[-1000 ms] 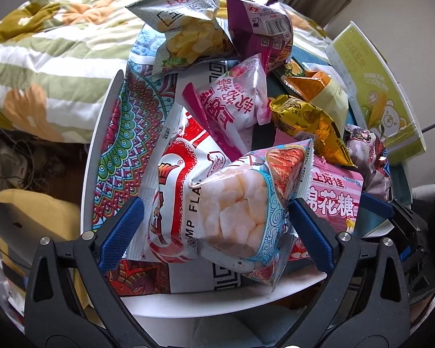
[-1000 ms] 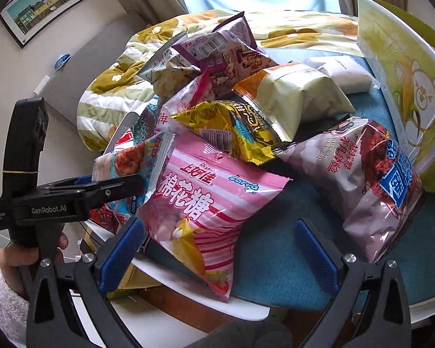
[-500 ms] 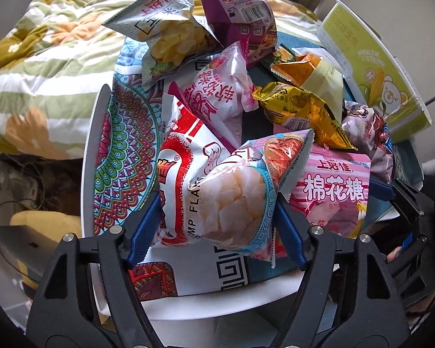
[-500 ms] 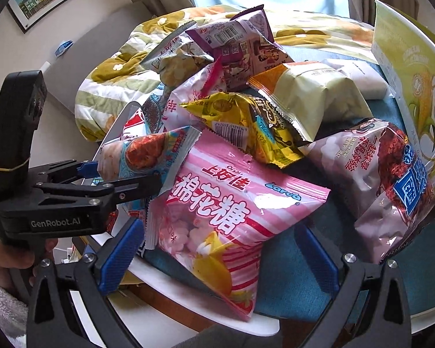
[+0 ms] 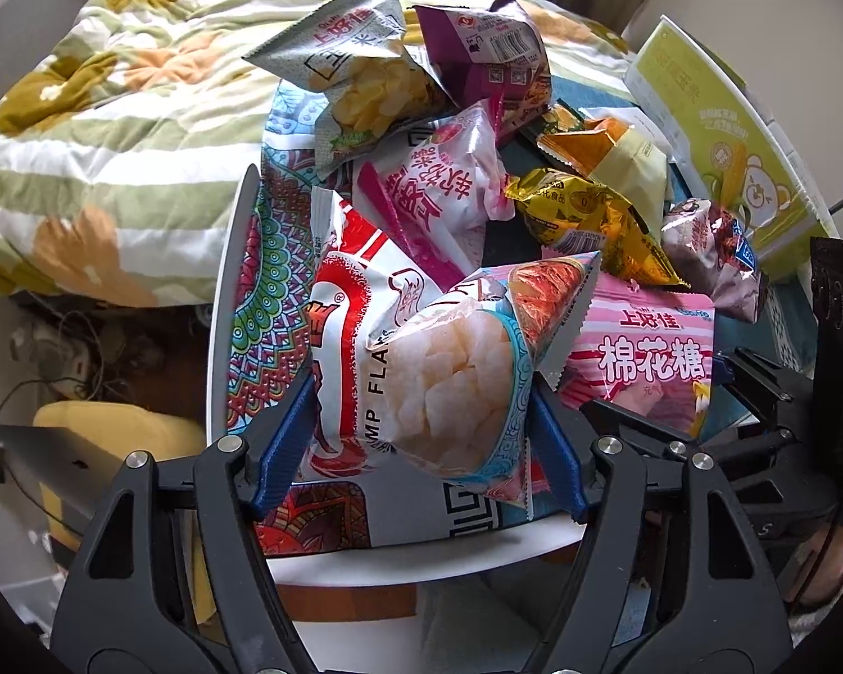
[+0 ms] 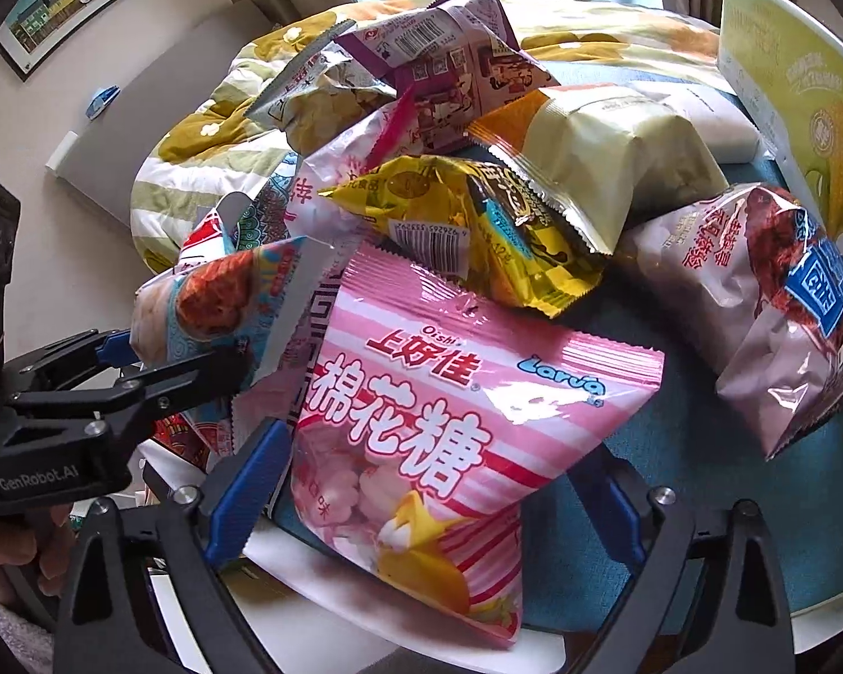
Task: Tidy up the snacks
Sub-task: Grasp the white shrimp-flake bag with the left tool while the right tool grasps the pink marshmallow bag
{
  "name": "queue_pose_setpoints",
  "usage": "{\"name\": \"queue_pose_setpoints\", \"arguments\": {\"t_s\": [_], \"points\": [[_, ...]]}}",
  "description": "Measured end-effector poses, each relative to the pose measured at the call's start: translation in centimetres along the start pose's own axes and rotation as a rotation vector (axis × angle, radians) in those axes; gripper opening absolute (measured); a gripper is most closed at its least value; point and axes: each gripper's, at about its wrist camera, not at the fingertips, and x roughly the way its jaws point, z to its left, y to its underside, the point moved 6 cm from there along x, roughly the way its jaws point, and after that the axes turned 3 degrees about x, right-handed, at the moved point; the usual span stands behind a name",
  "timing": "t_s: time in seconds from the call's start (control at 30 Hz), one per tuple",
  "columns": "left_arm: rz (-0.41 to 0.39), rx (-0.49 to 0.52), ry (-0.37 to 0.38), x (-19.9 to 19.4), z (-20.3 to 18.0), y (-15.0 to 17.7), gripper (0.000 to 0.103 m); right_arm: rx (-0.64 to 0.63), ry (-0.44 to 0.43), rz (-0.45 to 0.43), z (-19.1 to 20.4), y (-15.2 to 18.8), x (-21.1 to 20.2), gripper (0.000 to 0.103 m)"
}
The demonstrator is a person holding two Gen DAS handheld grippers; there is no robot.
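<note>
Shrimp-puff bag [image 5: 449, 382] sits between my left claw's [image 5: 418, 438] blue pads, both pressing its sides, jaws closing, claw pitched steeply down over the near table rim [image 5: 421, 567]. Pink marshmallow bag [image 6: 438, 421] lies between my right claw's [image 6: 427, 483] pads, jaws closing; I cannot tell whether they touch it yet, same steep downward tilt. Gold bag [image 6: 477, 236] and purple bag [image 6: 449, 73] are piled beyond both claws, green box [image 6: 803, 112] far right.
</note>
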Motion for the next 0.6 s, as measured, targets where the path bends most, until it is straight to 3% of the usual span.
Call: {"name": "queue_pose_setpoints", "arguments": {"t_s": [0.27, 0.3, 0.6], "points": [[-0.022, -0.018, -0.016, -1.4, 0.3, 0.4, 0.069, -0.002, -0.011, 0.008, 0.1, 0.3, -0.4, 0.080], [-0.026, -0.022, -0.014, -1.7, 0.4, 0.5, 0.069, -0.007, -0.018, 0.008, 0.2, 0.4, -0.6, 0.074], [-0.077, -0.053, -0.036, -5.1, 0.7, 0.9, 0.069, -0.040, -0.028, -0.028, 2.0, 0.6, -2.3, 0.066]]}}
